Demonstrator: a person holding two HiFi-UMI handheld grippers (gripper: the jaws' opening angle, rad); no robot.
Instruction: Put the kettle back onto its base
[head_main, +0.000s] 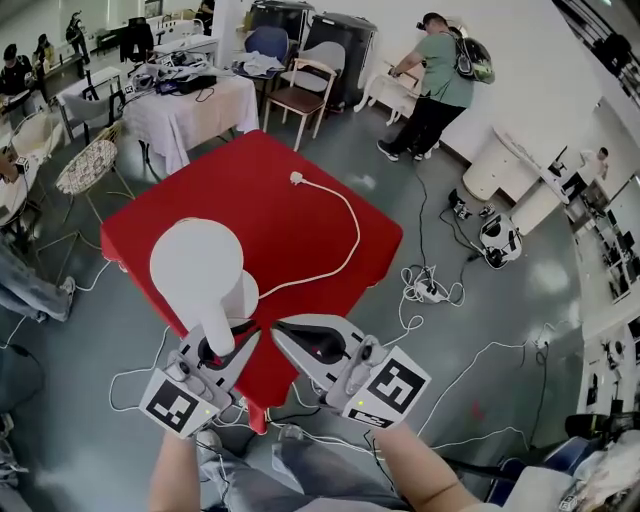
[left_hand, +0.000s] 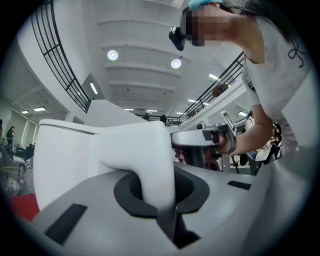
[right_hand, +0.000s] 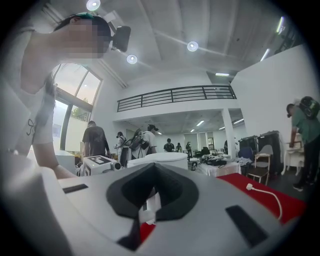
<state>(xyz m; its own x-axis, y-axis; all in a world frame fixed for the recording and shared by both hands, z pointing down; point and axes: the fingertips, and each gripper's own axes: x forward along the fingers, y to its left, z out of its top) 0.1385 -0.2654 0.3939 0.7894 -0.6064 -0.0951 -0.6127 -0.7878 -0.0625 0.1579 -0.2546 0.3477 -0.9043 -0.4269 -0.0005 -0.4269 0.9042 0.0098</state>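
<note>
Grey jaws of the left gripper (left_hand: 165, 200) (head_main: 228, 340) are clamped on the handle (left_hand: 145, 165) of the white kettle (head_main: 197, 262). The right gripper (right_hand: 145, 210) (head_main: 285, 335) is closed and empty, just beside it. The kettle hangs over the red table (head_main: 300, 220) and covers most of its base (head_main: 247, 295). Contact between kettle and base cannot be made out. The cable (head_main: 345, 250) runs from the base to a loose plug (head_main: 297, 178).
</note>
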